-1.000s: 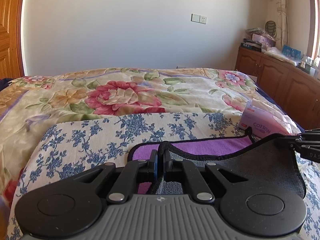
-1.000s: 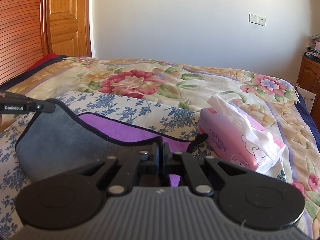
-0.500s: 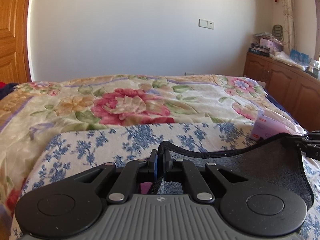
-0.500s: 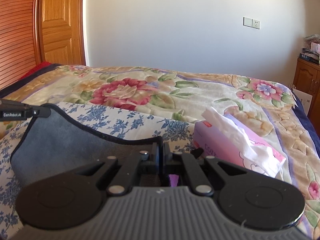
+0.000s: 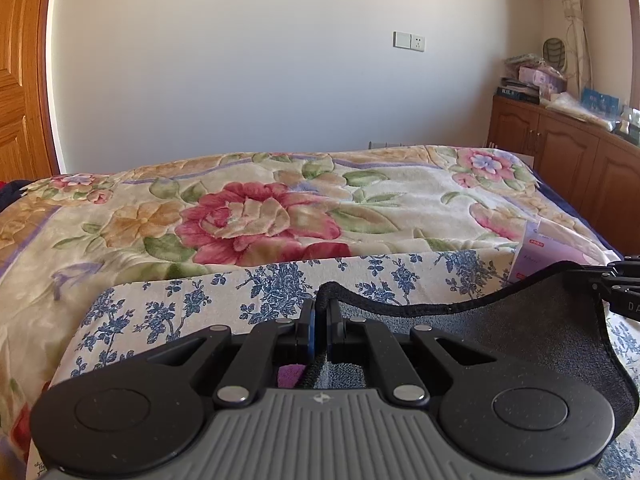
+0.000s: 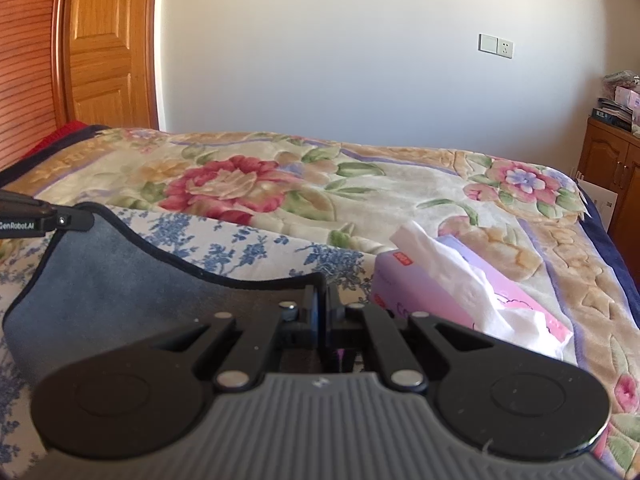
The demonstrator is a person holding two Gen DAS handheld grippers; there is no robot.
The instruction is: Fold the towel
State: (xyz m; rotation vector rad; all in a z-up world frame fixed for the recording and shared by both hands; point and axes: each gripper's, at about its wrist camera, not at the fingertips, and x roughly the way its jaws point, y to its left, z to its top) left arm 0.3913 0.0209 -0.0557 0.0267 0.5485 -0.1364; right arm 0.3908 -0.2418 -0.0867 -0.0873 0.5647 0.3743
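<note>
The towel (image 5: pixel 500 332) is grey on the side facing me, purple on the other, with a dark hem. My left gripper (image 5: pixel 320 312) is shut on its left corner. My right gripper (image 6: pixel 322 300) is shut on its right corner. The towel (image 6: pixel 120 280) hangs stretched between both grippers above a blue-flowered cloth (image 5: pixel 192 304). A sliver of the purple side (image 5: pixel 290 374) shows under the left gripper. Each gripper shows at the edge of the other's view: the right gripper (image 5: pixel 618 280) and the left gripper (image 6: pixel 48 218). The towel's lower part is hidden behind the gripper bodies.
A pink tissue box (image 6: pixel 460 300) lies on the bed just right of the towel. The floral bedspread (image 5: pixel 260 216) stretches ahead to the wall. A wooden cabinet (image 5: pixel 568 160) with clutter stands at the right, a wooden door (image 6: pixel 104 48) at the left.
Both grippers have lifted the held towel edge and carried it forward. The purple side, broadly visible a second ago, is now almost hidden behind the raised grey side.
</note>
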